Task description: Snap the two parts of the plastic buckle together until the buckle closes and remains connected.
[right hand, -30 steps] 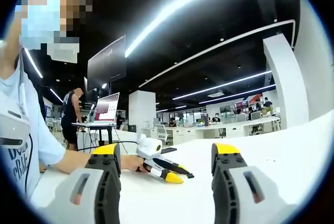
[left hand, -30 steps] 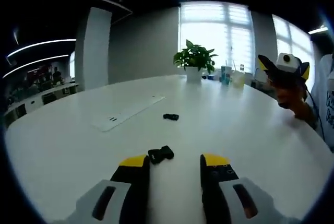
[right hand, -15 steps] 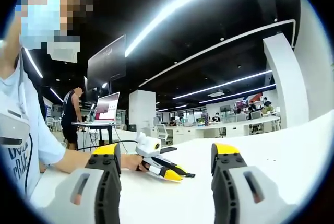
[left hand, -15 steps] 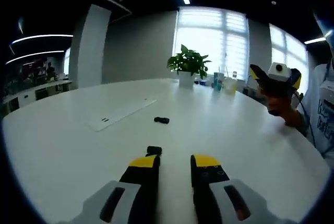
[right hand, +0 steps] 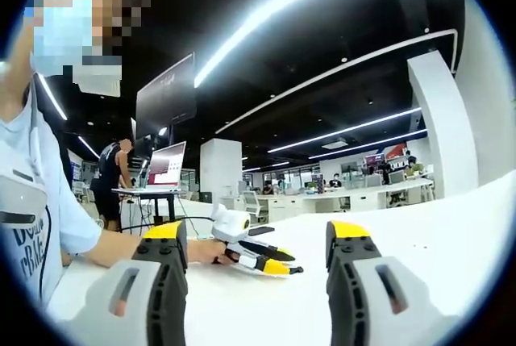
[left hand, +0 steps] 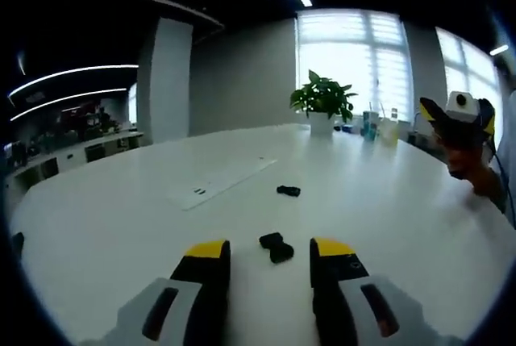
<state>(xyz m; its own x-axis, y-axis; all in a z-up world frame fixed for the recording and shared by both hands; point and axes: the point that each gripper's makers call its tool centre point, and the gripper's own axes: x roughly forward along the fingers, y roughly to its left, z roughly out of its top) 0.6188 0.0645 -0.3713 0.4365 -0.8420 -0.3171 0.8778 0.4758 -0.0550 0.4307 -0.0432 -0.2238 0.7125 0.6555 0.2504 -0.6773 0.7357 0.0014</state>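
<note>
White round bench [left hand: 387, 225] — two black buckle parts [left hand: 276, 247] [left hand: 288, 191] apart, potted plant [left hand: 324, 102] by window [left hand: 355, 68]; left tongs [left hand: 270, 253] and right tongs [right hand: 256, 237] both spread, empty.

Each hand-held gripper [left hand: 270, 253] has 2 black jaws capped with yellow tips, set in pale grey housings with dark oval slots. The person wears a light blue short-sleeved T-shirt [right hand: 36, 225] with dark lettering.

Only partial dark print shows on the person's shirt [right hand: 32, 257], unreadable.
</note>
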